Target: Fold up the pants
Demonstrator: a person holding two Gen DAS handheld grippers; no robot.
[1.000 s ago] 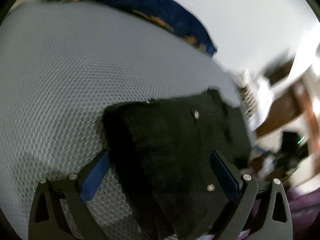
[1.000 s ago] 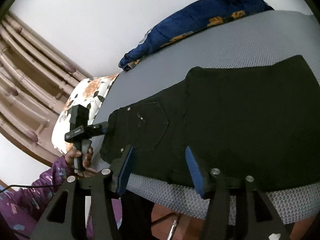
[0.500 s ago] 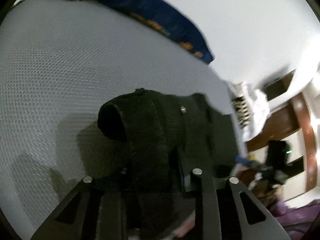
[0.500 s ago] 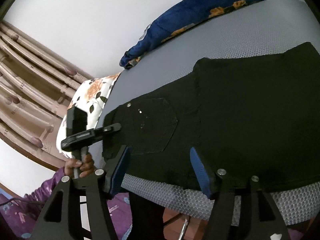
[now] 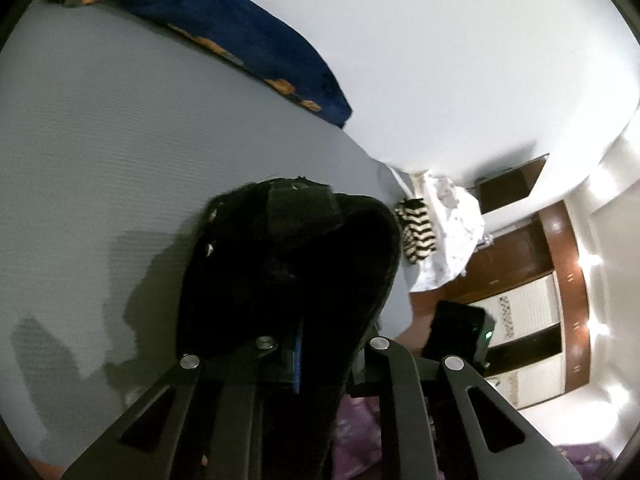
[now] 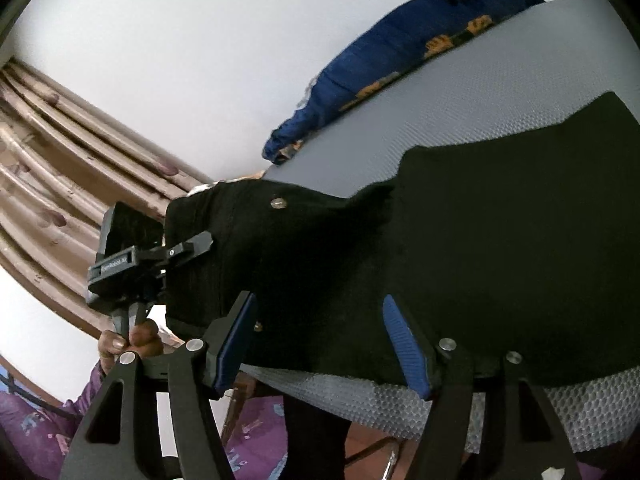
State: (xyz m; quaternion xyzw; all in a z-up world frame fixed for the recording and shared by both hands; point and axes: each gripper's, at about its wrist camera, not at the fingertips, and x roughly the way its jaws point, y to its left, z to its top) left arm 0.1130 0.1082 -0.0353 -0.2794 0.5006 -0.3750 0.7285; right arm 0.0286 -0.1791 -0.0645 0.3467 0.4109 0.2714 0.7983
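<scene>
Black pants [image 6: 480, 240] lie on a grey mesh-covered table [image 6: 480, 92], with the waistband end at the left edge. My left gripper [image 5: 308, 360] is shut on the waistband of the pants [image 5: 288, 272] and holds that end lifted off the table; it also shows in the right wrist view [image 6: 188, 248] gripping the raised cloth. My right gripper [image 6: 320, 340] is open, its blue-padded fingers [image 6: 404, 344] hovering at the near hem of the pants, apart from the cloth.
A dark blue patterned cloth [image 5: 224, 36] lies along the table's far edge by the white wall. A curtain [image 6: 60, 168] hangs at the left. A striped cloth and a white cloth [image 5: 440, 232] lie beyond the table's end, before wooden wardrobes [image 5: 540, 280].
My left gripper closed on the waistband and lifted it, bunching the cloth upward. The right gripper stayed open at the near hem, moving slightly closer.
</scene>
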